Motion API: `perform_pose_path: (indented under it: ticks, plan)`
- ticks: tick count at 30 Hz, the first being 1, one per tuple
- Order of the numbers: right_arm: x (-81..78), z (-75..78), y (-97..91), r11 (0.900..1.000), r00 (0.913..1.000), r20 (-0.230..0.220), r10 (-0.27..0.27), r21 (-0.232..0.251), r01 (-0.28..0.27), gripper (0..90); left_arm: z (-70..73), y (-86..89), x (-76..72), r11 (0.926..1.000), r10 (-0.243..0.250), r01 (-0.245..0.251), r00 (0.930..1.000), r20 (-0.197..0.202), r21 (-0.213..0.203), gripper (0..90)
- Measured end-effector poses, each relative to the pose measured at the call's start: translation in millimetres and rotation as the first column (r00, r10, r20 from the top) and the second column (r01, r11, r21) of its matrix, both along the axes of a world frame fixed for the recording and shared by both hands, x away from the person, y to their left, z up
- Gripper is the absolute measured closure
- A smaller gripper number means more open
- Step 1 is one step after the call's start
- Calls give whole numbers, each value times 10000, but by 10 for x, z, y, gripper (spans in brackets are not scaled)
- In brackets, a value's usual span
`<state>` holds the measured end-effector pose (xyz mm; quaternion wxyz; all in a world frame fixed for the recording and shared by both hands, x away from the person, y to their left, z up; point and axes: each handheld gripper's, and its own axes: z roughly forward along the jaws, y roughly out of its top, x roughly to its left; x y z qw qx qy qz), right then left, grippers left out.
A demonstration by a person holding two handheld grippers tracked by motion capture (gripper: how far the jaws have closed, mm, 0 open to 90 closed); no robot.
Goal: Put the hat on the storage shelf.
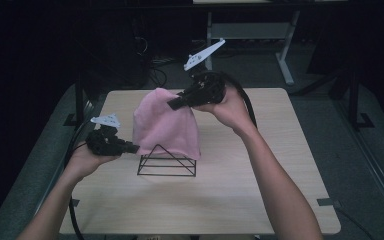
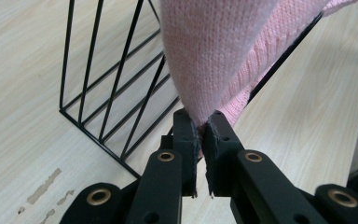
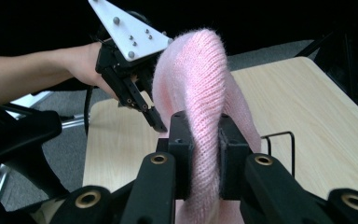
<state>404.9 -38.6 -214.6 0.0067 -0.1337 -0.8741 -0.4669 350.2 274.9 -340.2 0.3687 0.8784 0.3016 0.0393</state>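
High view: a pink knitted hat [image 1: 166,122] is draped over a black wire rack [image 1: 167,162] that stands near the middle of the counter [image 1: 220,200], a little toward its left edge. The left tool [image 1: 134,148] comes in low from the left edge side and grips the hat's lower left hem, just beside the rack's left end. The right tool [image 1: 172,104] is raised above the counter's far half and is clamped on the hat's upper part, close to its crown. A grey three-cornered plate sits on top of each tool.

Left gripper view: the left tool [image 2: 203,128] is clenched on a thin fold of the pink hat [image 2: 209,51]; its pads press the knit with almost no gap between them. The wire rack [image 2: 107,98] stands just behind on the counter [image 2: 23,93], its thin bars slanted.

Right gripper view: the right tool [image 3: 204,135] grasps a thick roll of the hat [image 3: 200,70], the knit bulging up between its jaws. Beyond, the left tool [image 3: 160,127] touches the hat's far side, with the person's hand [image 3: 86,65] behind it. A loop of the rack [image 3: 279,140] shows to the right, over the counter [image 3: 317,107].
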Motion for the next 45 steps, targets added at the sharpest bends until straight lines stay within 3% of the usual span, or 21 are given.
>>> perform_pose_path:
  ticks: [19,28,33,44,45]
  plan:
    - [-5,-464,99,9980,9968,-498,620,-94,-626,775,-390,63,-45,9980,292,-278,9993,-246,565,842]
    - [-25,-658,146,9947,9907,-911,1007,-95,-1020,758,-536,93,-29,9959,436,-400,9981,-432,817,842]
    - [-59,-772,140,9929,9885,-990,1145,-195,-1170,754,-582,46,-19,9891,316,-281,9993,-218,1446,841]
    - [-94,-1003,99,9924,9857,-1219,1160,-278,-1202,747,-679,-53,-2,9738,199,-113,9992,-357,2271,841]
    - [-103,-1009,104,9926,9851,-1296,1128,-292,-1175,741,-693,-61,6,9698,130,-36,9992,-370,2440,841]
